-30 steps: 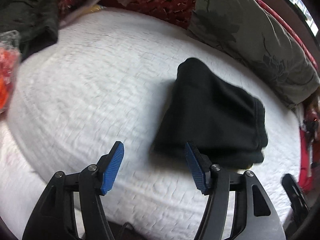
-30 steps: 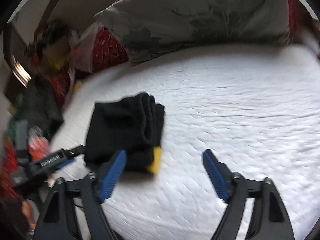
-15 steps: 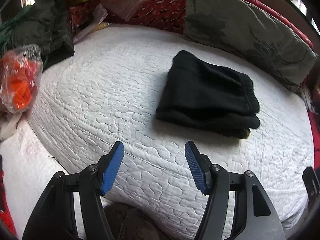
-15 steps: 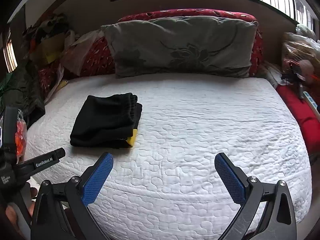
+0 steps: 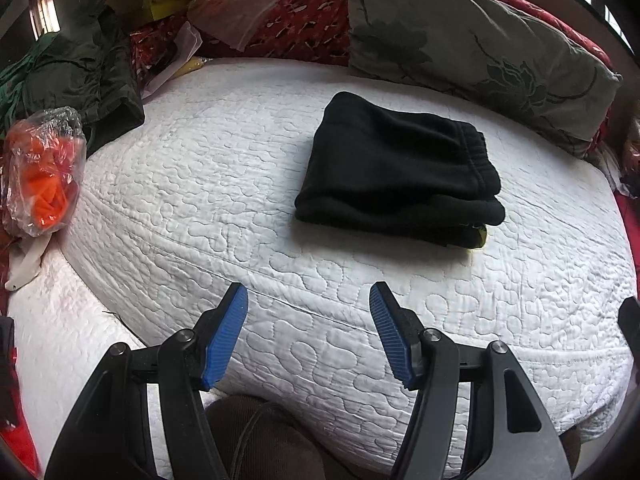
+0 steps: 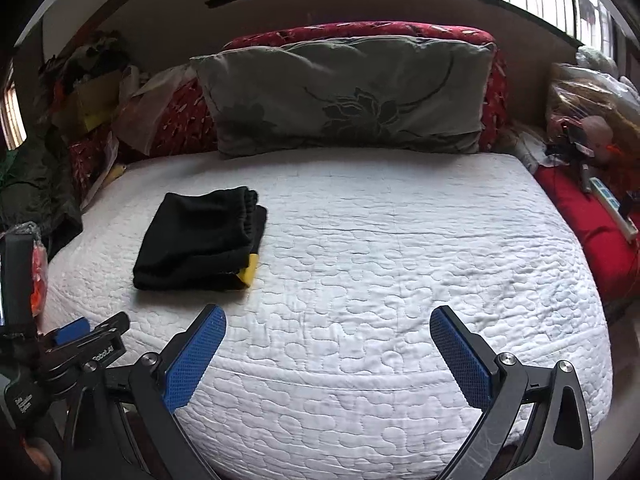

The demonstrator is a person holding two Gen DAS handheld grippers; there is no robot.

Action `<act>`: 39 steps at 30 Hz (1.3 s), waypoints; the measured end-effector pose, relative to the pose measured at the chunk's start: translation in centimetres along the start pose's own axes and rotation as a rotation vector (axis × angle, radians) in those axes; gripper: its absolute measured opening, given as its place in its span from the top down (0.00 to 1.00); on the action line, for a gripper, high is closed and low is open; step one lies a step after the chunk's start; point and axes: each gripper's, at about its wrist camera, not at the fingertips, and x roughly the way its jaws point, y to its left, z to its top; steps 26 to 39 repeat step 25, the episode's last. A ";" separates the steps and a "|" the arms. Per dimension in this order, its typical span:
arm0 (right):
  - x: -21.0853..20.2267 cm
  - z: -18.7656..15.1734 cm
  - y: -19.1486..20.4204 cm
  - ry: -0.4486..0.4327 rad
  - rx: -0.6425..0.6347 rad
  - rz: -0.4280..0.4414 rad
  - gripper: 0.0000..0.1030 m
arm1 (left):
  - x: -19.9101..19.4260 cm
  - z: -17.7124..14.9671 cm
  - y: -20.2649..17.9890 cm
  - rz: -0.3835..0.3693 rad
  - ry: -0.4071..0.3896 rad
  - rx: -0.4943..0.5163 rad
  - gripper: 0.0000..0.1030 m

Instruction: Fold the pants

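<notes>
— One pair of black pants (image 5: 396, 168) lies folded into a thick, squarish bundle on the white quilted mattress (image 5: 224, 184), on its left half as the right wrist view shows it. How does the bundle look?

— Several layers are stacked; the gathered waistband sits at the right edge, and a yellow patch (image 6: 247, 274) peeks out at the bottom right corner. A grey flowered pillow (image 6: 344, 96) leans against a red patterned cushion (image 6: 360, 32) behind it, well apart from the pants.

— Any writing?

— White lettering runs along the left gripper's black body in the right wrist view, but it is too small to read with certainty.

— And the tools?

— Left gripper (image 5: 308, 332) hovers over the near edge of the mattress, its blue pads apart with only quilt between them. Right gripper (image 6: 326, 354) points down at the bed too, jaws spread wide and empty. Neither touches the pants. A plastic bag of orange things (image 5: 42, 172) sits at the left, by a dark green jacket (image 5: 80, 76).
</notes>
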 end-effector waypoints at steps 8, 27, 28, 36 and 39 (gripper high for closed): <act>0.6 -0.8 -0.4 0.039 0.012 0.016 0.00 | -0.7 -0.2 -1.0 -0.031 -0.019 0.037 0.39; 1.8 -1.5 -1.2 0.079 0.026 -0.002 0.00 | -3.2 0.6 -2.1 -0.160 -0.074 0.047 0.37; 1.8 -1.5 -1.2 0.079 0.026 -0.002 0.00 | -3.2 0.6 -2.1 -0.160 -0.074 0.047 0.37; 1.8 -1.5 -1.2 0.079 0.026 -0.002 0.00 | -3.2 0.6 -2.1 -0.160 -0.074 0.047 0.37; 1.8 -1.5 -1.2 0.079 0.026 -0.002 0.00 | -3.2 0.6 -2.1 -0.160 -0.074 0.047 0.37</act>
